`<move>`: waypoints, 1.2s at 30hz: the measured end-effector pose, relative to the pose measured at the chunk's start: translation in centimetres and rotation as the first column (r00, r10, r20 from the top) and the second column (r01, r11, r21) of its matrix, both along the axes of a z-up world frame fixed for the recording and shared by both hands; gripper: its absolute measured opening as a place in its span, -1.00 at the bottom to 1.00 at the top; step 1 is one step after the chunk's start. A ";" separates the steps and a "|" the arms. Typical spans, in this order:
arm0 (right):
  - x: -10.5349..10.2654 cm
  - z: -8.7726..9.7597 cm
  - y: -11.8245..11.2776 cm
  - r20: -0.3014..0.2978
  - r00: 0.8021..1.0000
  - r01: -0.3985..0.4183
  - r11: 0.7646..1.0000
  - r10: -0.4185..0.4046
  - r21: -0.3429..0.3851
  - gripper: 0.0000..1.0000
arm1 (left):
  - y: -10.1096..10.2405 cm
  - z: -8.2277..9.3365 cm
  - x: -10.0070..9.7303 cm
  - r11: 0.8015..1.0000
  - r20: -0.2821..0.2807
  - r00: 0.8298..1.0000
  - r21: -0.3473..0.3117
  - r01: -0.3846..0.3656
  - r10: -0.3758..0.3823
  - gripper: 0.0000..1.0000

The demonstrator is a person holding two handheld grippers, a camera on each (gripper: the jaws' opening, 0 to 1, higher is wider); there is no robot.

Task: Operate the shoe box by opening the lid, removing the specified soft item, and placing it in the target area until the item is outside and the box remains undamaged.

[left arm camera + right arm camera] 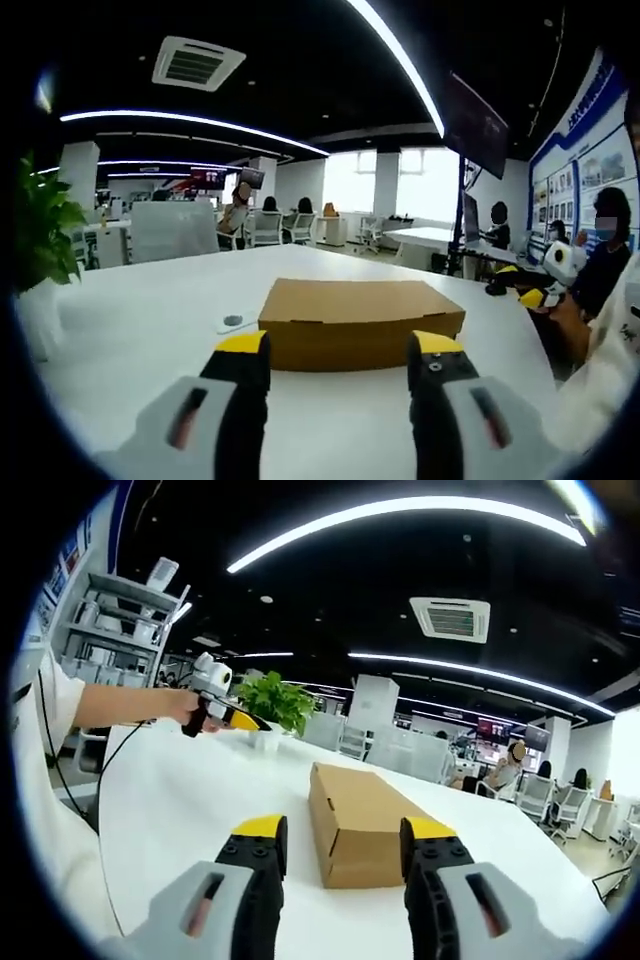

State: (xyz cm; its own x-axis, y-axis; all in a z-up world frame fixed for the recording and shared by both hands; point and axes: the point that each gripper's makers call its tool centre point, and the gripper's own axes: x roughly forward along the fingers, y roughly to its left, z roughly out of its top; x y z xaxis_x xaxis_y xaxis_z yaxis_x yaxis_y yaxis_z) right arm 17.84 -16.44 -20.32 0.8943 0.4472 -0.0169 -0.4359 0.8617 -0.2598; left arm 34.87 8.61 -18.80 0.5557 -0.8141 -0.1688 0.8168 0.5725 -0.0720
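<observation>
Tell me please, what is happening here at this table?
A person holds a two-jaw gripper in each hand and faces a closed cardboard shoe box lying on a white table. The left gripper and the right gripper both hover in front of the box with jaws open, touching nothing. The lid is not yet opened. A potted plant stands farther along the table.

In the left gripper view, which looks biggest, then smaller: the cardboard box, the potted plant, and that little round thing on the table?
1. cardboard box
2. potted plant, partly cut off at the edge, so unsure
3. small round thing beside the box, clearly smallest
</observation>
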 end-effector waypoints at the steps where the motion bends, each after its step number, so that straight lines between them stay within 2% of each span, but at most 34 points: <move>1: 0.0 -0.1 0.0 -0.002 1.000 -0.002 1.000 0.002 0.000 -0.08 | -0.2 0.1 0.2 1.000 0.004 1.000 0.012 0.003 -0.003 0.14; 4: 0.1 -0.3 0.0 -0.011 1.000 -0.005 1.000 0.005 0.007 -0.08 | -0.3 0.6 0.7 0.998 0.029 0.999 0.062 0.025 -0.027 0.11; 6: 0.1 -0.3 -0.2 -0.011 1.000 -0.003 1.000 0.003 0.012 -0.08 | -0.5 1.0 1.0 0.995 0.024 0.999 0.086 0.040 -0.043 0.11; 9: 0.2 -0.5 -0.3 -0.017 1.000 0.000 1.000 0.000 0.014 -0.08 | -0.6 1.8 1.6 0.995 0.026 0.998 0.092 0.049 -0.051 0.11; 13: 0.3 -0.7 -0.2 -0.024 1.000 -0.004 1.000 0.005 0.014 -0.08 | -1.1 3.4 2.6 0.997 0.013 0.997 0.042 0.069 -0.069 0.10; 18: 0.4 -1.0 -0.1 -0.032 0.999 -0.008 1.000 0.008 0.012 -0.09 | -0.9 3.6 4.0 0.993 0.008 0.998 0.098 0.062 -0.063 0.10; 20: 0.6 -1.3 -0.4 -0.041 0.999 -0.001 1.000 0.001 0.004 -0.10 | -0.8 3.8 4.6 0.993 0.022 0.999 0.109 0.044 -0.047 0.09; 23: 0.6 -1.0 -0.5 -0.037 0.999 0.005 1.000 -0.004 0.011 -0.10 | -1.2 4.2 4.7 0.997 0.031 0.999 0.073 0.040 -0.042 0.05; 25: 0.5 -0.8 -0.5 -0.031 1.000 0.005 1.000 -0.005 0.017 -0.09 | -1.5 4.2 4.7 0.998 0.026 0.999 0.051 0.042 -0.044 0.05; 26: 0.5 -0.8 -0.4 -0.029 1.000 -0.001 1.000 0.002 0.018 -0.06 | -1.7 4.4 4.9 1.000 0.042 0.999 0.015 0.024 -0.025 0.05; 28: 0.1 0.0 0.5 0.007 0.999 -0.052 0.997 0.052 0.060 0.03 | -2.0 4.1 4.8 0.999 0.037 0.999 0.003 0.033 -0.033 0.05; 29: 0.0 0.0 0.6 -0.001 0.999 -0.053 0.996 0.053 0.067 0.05 | -2.2 3.9 4.8 0.999 0.031 0.999 -0.006 0.044 -0.044 0.05; 36: 0.0 0.5 0.8 0.009 0.999 -0.053 0.995 0.053 0.083 0.03 | -2.8 2.5 5.3 0.997 -0.002 0.998 0.028 0.067 -0.067 0.11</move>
